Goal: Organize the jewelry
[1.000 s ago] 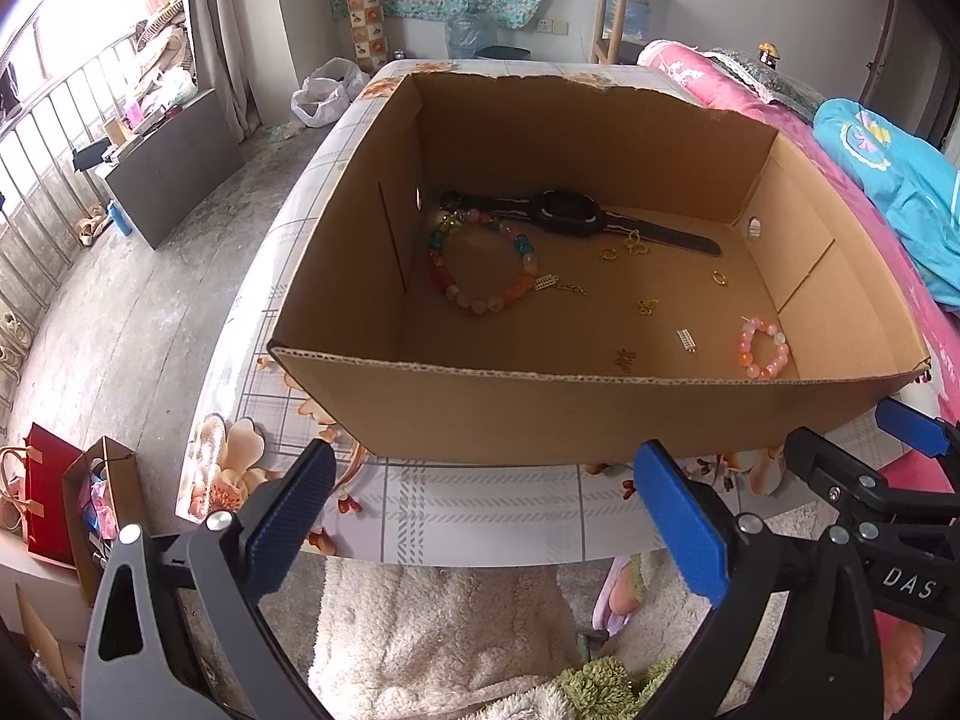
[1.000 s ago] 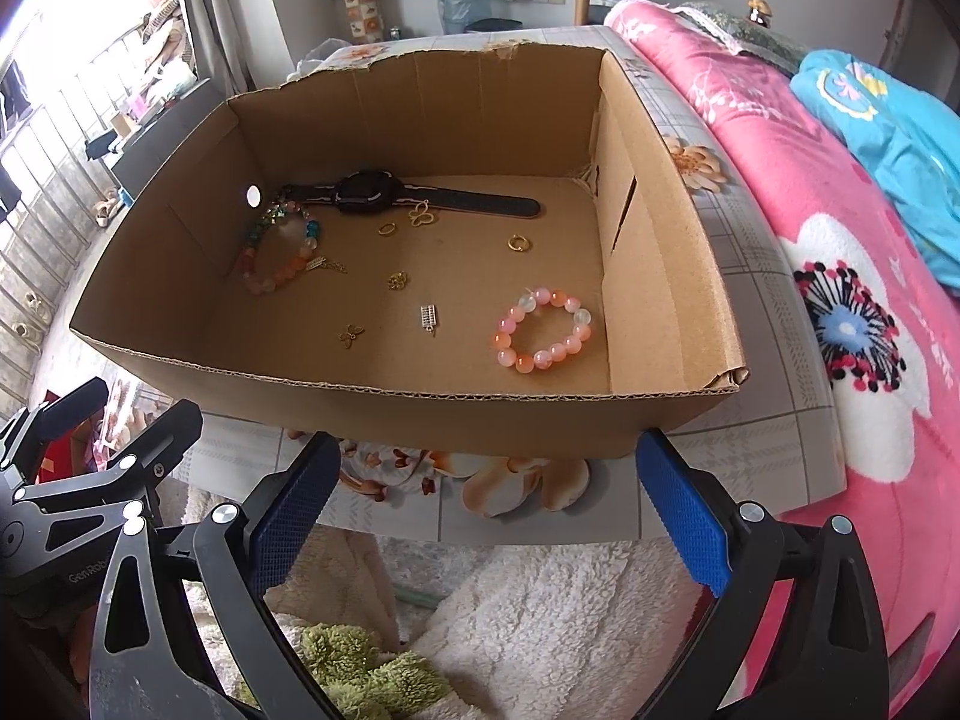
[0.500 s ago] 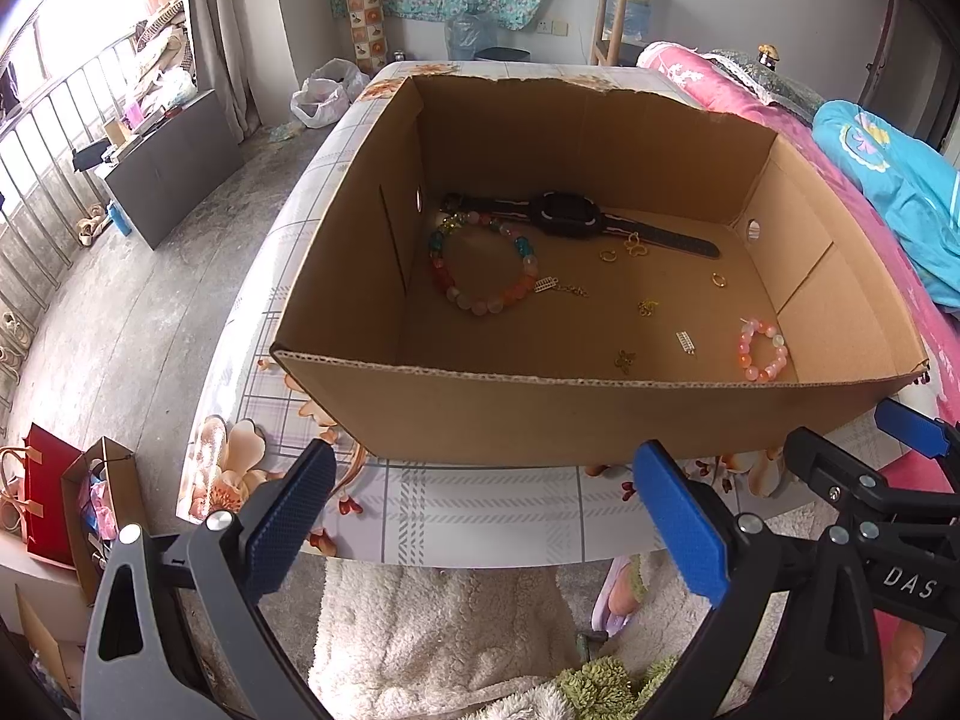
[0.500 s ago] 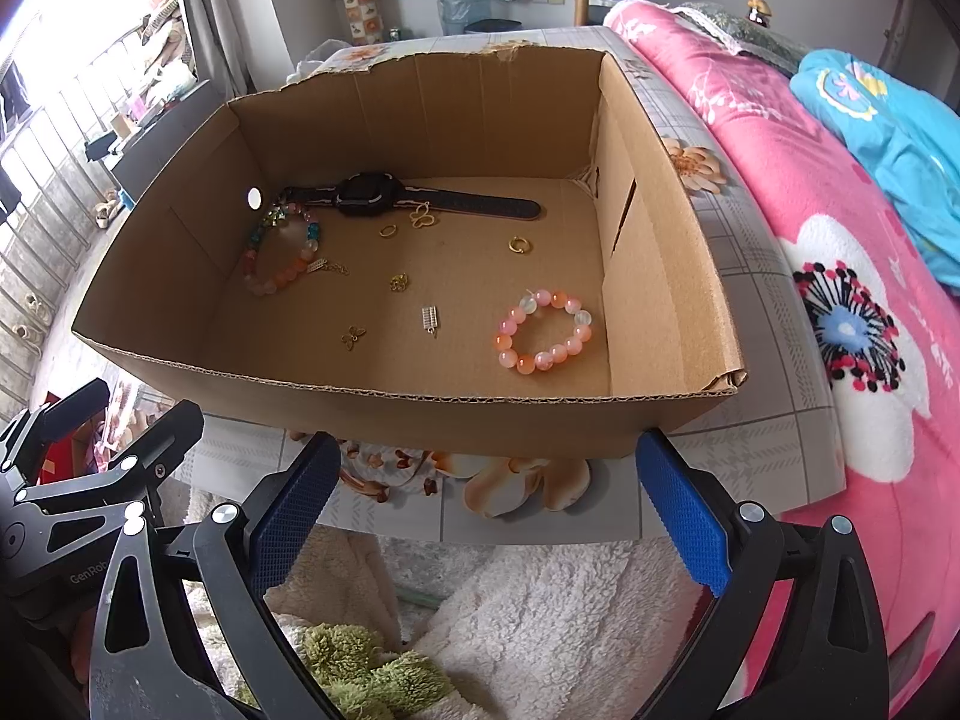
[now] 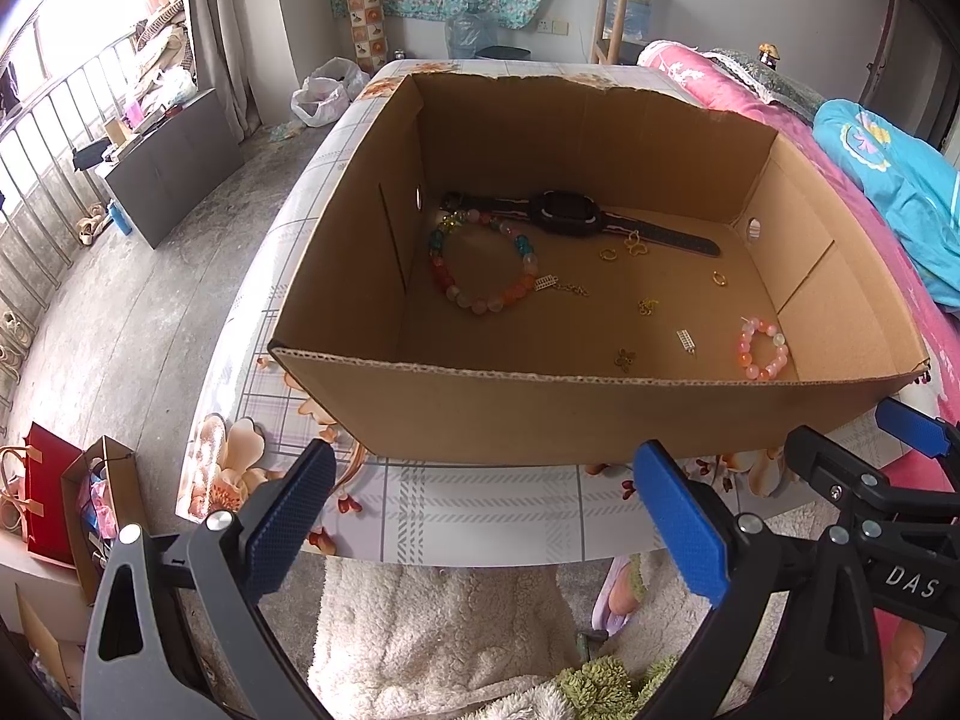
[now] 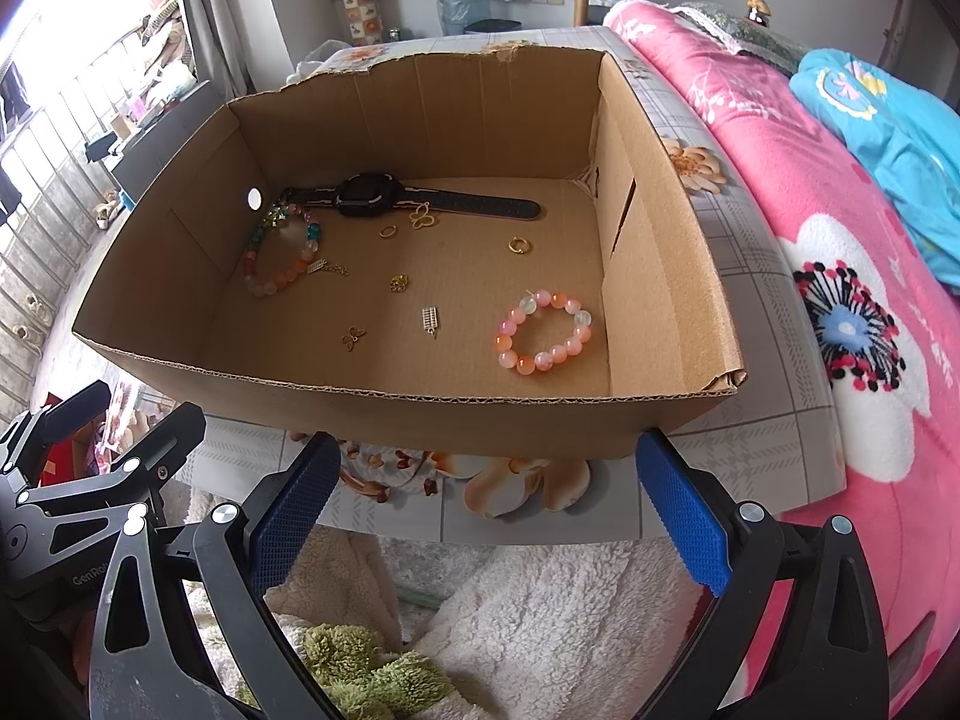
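All the jewelry lies loose on the floor of an open cardboard box (image 5: pixel 600 414) that stands on the table (image 5: pixel 480 510), close to the table's near edge. A black smartwatch (image 5: pixel 567 219) stretches along the far wall of the box. Just in front of it, toward the far left corner, lies a multicoloured bead bracelet (image 5: pixel 483 267), with a small chain piece (image 5: pixel 561 286) touching or almost touching it. A pink-orange bead bracelet (image 6: pixel 543 333) rests near the near right corner. Several small gold pieces are spread between them, among them a butterfly charm (image 6: pixel 424 216), a gold ring (image 6: pixel 519 245) and a silver bar charm (image 6: pixel 430 320).

The pieces are inside the box but scattered, not grouped by kind. This fits two stages: the things are gathered and sorting is still open, or putting them into the box was the whole aim. The pictures do not settle which.

The left tongs (image 5: pixel 480 516) and the right tongs (image 6: pixel 480 513) both stand wide and hold nothing, hovering outside the near wall of the box.

The left wrist view shows the floor and bags beside the table's left edge; the right wrist view shows the pink bedcover (image 6: pixel 840 300) along its right edge and gives the pink-orange bracelet more clearly.
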